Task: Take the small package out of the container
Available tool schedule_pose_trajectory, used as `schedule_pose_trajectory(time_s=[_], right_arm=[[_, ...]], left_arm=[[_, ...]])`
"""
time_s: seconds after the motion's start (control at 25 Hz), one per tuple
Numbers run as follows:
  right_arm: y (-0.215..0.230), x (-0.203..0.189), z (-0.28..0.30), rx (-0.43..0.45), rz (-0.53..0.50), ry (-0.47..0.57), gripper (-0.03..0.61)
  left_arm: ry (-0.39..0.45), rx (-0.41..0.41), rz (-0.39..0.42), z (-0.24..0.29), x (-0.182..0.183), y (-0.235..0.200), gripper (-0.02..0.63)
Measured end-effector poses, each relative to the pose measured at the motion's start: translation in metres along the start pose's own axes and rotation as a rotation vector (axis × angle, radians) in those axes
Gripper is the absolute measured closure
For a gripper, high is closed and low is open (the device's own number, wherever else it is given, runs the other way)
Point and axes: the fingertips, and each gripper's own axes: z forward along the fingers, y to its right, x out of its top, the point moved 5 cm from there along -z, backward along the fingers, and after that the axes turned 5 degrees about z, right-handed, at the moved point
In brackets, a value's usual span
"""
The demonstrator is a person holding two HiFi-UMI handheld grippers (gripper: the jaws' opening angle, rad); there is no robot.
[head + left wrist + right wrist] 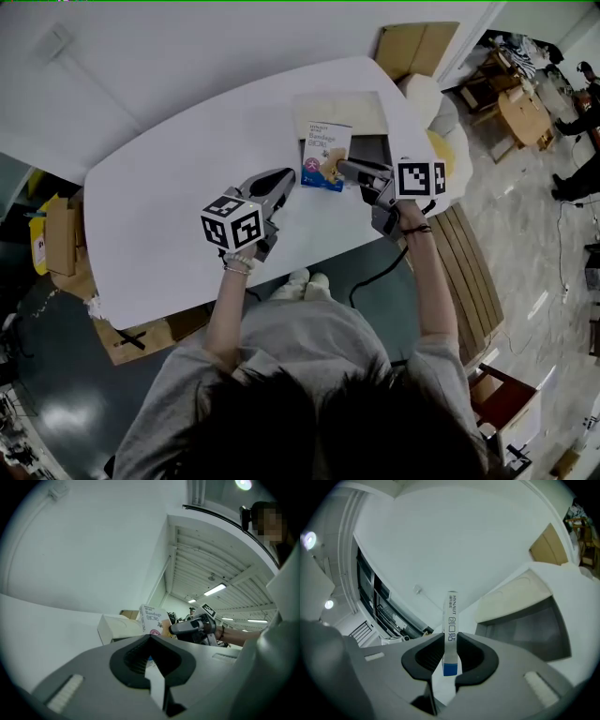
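Right gripper (343, 168) clamps small package (325, 150) beside container (356, 111), left gripper (284, 177) close alongside

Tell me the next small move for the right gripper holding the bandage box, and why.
Probably carry it over the bare table and lower it there. The right gripper has its jaws clamped on the bandage box, which looks clear of the open container beside it, so only setting it down seems left.

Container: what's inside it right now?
The container shows only a bare grey interior; its near corner is hidden behind the right gripper, which holds the small package.
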Motion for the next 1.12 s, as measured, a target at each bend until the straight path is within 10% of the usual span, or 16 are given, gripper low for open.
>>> schedule_pose_trajectory(time_s=[1.12], right_arm=[[-0.079,0.007,-0.036,-0.112,-0.485,0.405,0.480]], left_arm=[[0.154,-0.022,0.190,-0.015,0.079,0.027,0.623]])
